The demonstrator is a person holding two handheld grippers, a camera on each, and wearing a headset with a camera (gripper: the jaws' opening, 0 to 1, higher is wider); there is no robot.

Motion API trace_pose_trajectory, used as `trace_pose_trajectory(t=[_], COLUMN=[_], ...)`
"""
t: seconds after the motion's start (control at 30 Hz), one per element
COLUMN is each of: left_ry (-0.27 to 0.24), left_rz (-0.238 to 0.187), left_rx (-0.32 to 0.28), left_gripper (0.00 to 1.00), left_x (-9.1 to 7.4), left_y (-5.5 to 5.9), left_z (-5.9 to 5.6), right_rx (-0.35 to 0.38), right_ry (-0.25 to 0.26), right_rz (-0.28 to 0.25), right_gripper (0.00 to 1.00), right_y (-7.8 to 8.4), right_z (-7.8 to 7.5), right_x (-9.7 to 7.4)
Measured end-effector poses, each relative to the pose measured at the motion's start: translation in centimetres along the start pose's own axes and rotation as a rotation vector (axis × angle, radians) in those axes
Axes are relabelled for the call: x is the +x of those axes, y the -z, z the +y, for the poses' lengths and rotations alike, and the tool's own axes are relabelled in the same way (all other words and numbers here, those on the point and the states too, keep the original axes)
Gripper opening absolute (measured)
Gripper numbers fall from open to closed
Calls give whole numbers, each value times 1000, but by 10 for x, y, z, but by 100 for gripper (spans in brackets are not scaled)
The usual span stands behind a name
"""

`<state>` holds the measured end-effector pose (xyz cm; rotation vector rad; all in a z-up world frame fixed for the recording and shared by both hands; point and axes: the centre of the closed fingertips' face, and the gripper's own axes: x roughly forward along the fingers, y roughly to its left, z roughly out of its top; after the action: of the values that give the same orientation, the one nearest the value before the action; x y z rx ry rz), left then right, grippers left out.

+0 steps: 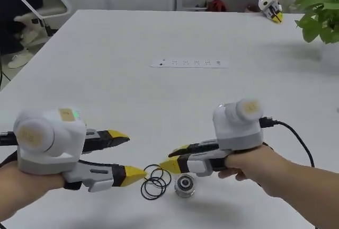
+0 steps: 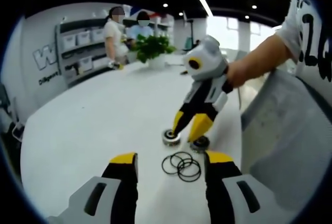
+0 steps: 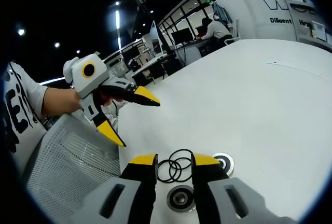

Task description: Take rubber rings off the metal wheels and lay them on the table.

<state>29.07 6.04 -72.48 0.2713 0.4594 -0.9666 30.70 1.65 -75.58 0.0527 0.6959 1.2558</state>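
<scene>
Between the fingers of the left gripper (image 1: 127, 155) and the right gripper (image 1: 170, 160), loose rubber rings (image 1: 156, 181) lie on the tabletop (image 1: 106, 70)
Left fingers are spread wide and hold nothing; the black rings lie flat in an overlapping cluster just ahead of their yellow tips. Right fingers are parted as well and empty, and in the right gripper view the rings show through the gap just in front of them. One metal wheel (image 1: 185, 185) stands just beside the rings, below the right fingers; in the left gripper view a second wheel (image 2: 170, 137) stands next to it, each close by a right fingertip. Well beyond both pairs of fingers a white power strip (image 1: 189, 63) lies mid-tabletop, and farther still a green plant (image 1: 320, 17) stands at the far right edge
</scene>
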Motion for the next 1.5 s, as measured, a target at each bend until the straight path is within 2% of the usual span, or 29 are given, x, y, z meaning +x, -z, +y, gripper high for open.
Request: trace_pose_trajectory(t=[0.2,0.53,0.8,0.93,1.13,1.5], left_ry=[-3,-3,-24,-35,-49,-78], left_rz=[-16,-15,-40,-41,-40,-33], left_rx=[-6,4,-19,-27,-49,-49], left_gripper=[54,57,59,59,60,59], left_x=[-6,-12,-23,-28,-33,-35], left_y=[-6,-7,-10,-7,-1,6], left_z=[-2,-12,-13,-14,-15,-14], right_rx=[-28,-111,-203,-238,-240,-220], right_ry=[23,60,94,115,143,209], right_rz=[-33,-44,-23,-17,-4,-25], right_gripper=[26,35,44,47,50,51], right_y=[-5,-2,7,13,27,40], right_z=[1,6,13,14,11,5], right_x=[-18,-40,-59,-68,-83,-110])
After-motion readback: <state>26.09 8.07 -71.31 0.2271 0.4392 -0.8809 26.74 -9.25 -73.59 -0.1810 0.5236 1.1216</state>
